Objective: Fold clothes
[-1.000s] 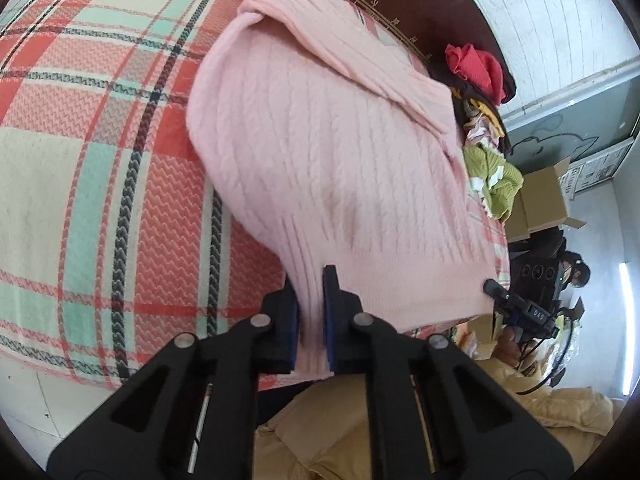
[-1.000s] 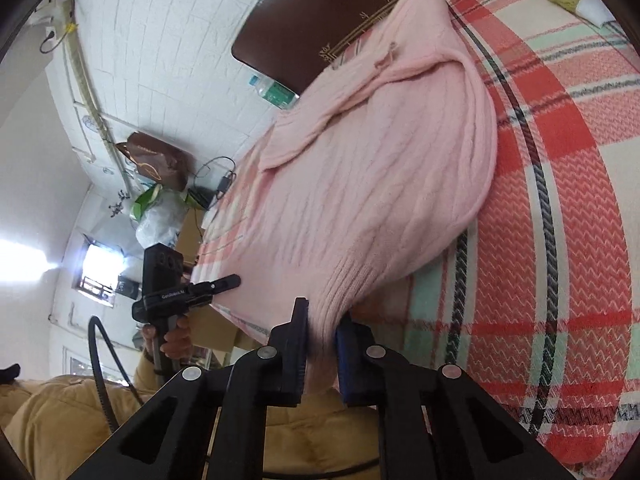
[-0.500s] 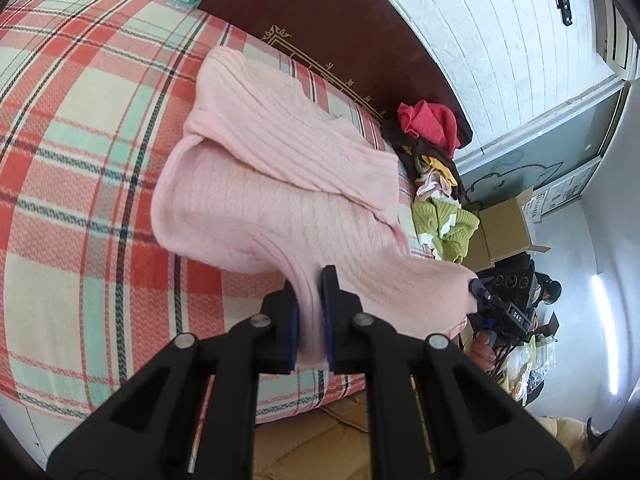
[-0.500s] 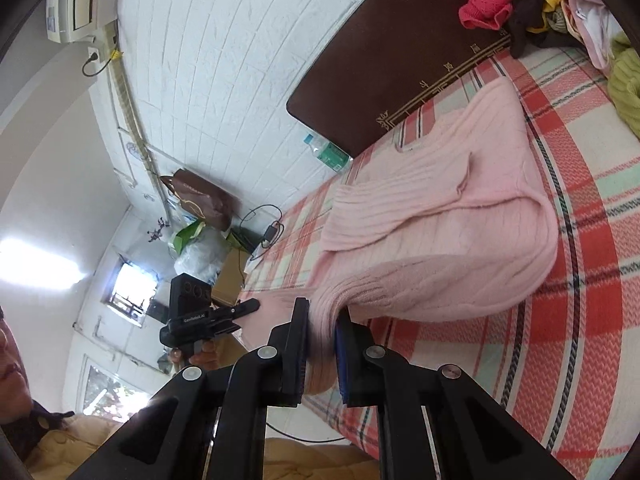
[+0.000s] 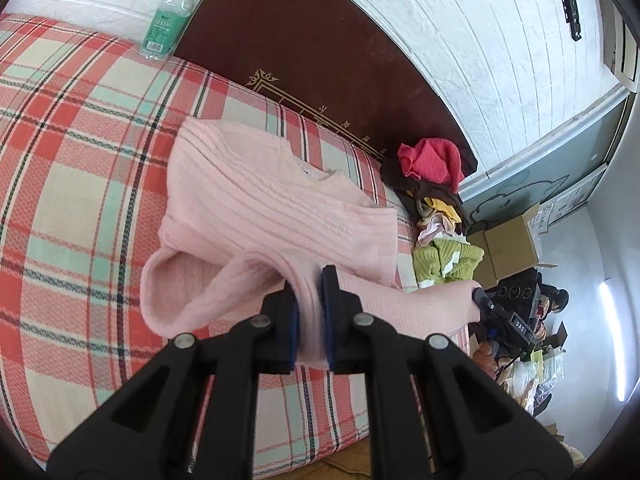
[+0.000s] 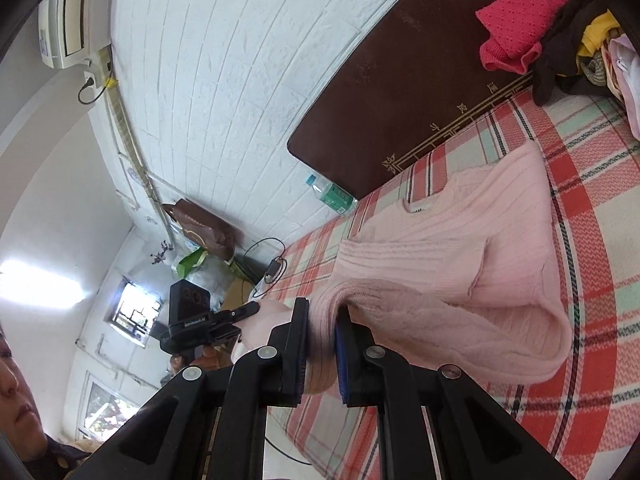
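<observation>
While clamped at its lower hem by both tools, pink sweater (image 5: 276, 204) spread on plaid bed cover (image 5: 72, 168), collar toward dark headboard (image 5: 320, 64) in upper middle of left view, long axis from collar at centre down to hem at lower centre. Sleeve folded across chest, cuff end toward right of frame. Lower part lifted off cover and curled upward into a loose roll, open loop at left centre of left view, at right centre of right view.

Left gripper (image 5: 309, 312) at bottom centre of left view, fingers (image 5: 336, 304) clenched on a bunched hem corner, pointing up-frame toward collar. Right gripper (image 6: 322, 348) at bottom centre of right view, likewise clenched on opposite hem corner of sweater (image 6: 460, 264), fabric wadded between blue pads. Each tool visible from the other: right one at right edge of left view with hem stretched to it, left one at left centre of right view.

Water bottle (image 5: 168, 20) upright at upper left, beside headboard edge. Heap of clothes (image 5: 436, 196) at right centre, red piece on top, green below, just past sweater's right side. Cardboard box (image 5: 508, 248) further right.
</observation>
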{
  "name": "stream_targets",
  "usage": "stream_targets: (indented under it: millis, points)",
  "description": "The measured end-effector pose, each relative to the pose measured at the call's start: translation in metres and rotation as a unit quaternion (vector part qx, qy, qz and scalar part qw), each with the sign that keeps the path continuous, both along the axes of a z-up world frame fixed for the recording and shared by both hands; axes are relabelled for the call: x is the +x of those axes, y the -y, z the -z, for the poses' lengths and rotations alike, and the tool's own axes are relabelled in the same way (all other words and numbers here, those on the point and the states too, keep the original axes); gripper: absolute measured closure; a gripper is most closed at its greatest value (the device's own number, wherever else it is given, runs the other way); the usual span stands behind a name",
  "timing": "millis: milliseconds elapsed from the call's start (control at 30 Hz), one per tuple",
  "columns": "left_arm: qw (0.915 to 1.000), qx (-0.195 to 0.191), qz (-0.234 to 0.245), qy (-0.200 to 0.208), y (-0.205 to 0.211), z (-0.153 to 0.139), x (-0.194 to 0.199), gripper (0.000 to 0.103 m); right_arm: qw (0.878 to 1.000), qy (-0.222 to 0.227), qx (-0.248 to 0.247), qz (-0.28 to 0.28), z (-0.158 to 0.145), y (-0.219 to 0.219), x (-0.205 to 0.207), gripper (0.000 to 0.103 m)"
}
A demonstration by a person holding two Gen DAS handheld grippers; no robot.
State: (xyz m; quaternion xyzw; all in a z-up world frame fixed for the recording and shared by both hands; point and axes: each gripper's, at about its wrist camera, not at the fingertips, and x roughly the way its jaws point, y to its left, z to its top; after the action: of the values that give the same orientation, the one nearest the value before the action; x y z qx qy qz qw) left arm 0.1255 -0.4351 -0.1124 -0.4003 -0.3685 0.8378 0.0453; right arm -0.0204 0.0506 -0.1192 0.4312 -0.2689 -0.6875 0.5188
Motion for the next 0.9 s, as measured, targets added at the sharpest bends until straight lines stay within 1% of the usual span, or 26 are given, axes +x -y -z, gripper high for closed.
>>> stream_targets:
  millis: [367, 600, 900]
  points:
    - [0.9997, -0.015, 0.003, 0.017, 0.013, -0.002, -0.049, 0.091, 1.0, 0.023, 0.0, 0.006, 0.007, 0.019, -0.05, 0.092]
    - [0.9993, -0.006, 0.001, 0.036, 0.024, 0.012, -0.078, 0.091, 0.999, 0.045, 0.008, 0.006, 0.021, 0.031, -0.079, 0.092]
    - [0.998, -0.003, -0.002, 0.064, 0.034, 0.032, -0.106, 0.091, 0.997, 0.071, 0.019, 0.013, 0.04, 0.041, -0.104, 0.09]
